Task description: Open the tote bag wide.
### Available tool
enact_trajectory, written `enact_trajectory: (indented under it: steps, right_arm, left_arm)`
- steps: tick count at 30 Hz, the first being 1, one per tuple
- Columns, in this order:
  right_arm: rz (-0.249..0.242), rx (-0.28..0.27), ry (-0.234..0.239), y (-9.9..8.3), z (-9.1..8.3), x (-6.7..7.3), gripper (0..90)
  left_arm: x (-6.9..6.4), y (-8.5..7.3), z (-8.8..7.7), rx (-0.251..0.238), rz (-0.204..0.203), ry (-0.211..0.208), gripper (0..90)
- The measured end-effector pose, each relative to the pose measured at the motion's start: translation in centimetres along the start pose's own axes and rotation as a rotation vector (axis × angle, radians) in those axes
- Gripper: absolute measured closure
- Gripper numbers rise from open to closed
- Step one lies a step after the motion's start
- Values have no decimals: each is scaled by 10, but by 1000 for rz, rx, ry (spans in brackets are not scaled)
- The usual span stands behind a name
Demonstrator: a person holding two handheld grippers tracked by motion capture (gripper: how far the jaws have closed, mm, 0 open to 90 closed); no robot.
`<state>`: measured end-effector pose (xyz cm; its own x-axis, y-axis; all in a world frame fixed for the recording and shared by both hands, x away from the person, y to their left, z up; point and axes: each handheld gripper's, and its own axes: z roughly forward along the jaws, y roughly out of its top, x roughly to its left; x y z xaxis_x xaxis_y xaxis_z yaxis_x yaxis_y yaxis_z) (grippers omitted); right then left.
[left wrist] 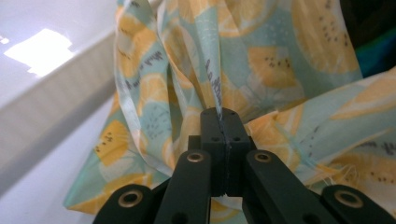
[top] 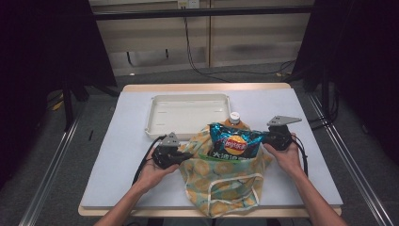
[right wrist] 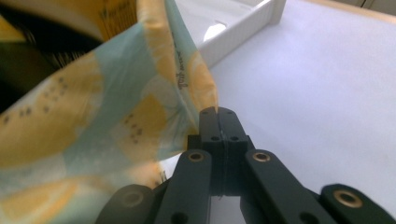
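While I watched from the high view, the pale blue cloth bag printed with yellow lemon slices (top: 221, 181) lay at the six o'clock edge of the white-topped desk (top: 117, 155), its mouth facing twelve o'clock. My left gripper (top: 181, 155) sat at the bag's nine o'clock side and my right gripper (top: 265, 138) at its three o'clock side, each held in a hand; the left hand (top: 153, 169) and the right hand (top: 288, 157) came up from the bottom edge.

From the left gripper view, the left gripper (left wrist: 222, 130) had its fingers (left wrist: 211, 128) pressed together on a pleat of the bag's fabric (left wrist: 187, 70), which ran up from between them. From the right gripper view, the right gripper (right wrist: 219, 128) had its fingers (right wrist: 232, 126) likewise clamped tight on the bag's hem (right wrist: 187, 79), the cloth rising toward ten o'clock.

A blue and black crisp packet with a red and yellow logo (top: 234, 142) stuck out of the bag's mouth between the two grippers. Just behind it, at twelve o'clock, stood an orange bottle with a white cap (top: 234, 120). A shallow white rectangular plastic tray (top: 155, 113) lay beyond the bag, toward eleven o'clock; its wall (right wrist: 243, 30) showed behind the cloth in the right gripper view.
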<state>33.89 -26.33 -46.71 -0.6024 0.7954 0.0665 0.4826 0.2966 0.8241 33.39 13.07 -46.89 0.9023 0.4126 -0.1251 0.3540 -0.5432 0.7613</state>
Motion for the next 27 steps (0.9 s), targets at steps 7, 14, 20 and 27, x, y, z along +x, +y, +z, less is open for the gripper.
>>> enact_trajectory:
  steps: [7,14,20,27]
  right_arm:
    - [-11,32,3,-12,-4,3,900]
    - [-13,66,5,-16,3,4,897]
    - [52,-58,-22,-6,-37,1,658]
    - [74,-132,15,-15,-89,22,531]
  left_arm:
    - [-1,-3,2,8,-11,-23,862]
    - [-4,-2,-7,-44,-27,-4,636]
    - [-11,0,-24,-115,-38,-1,538]
    - [-24,3,-46,-198,-16,-8,515]
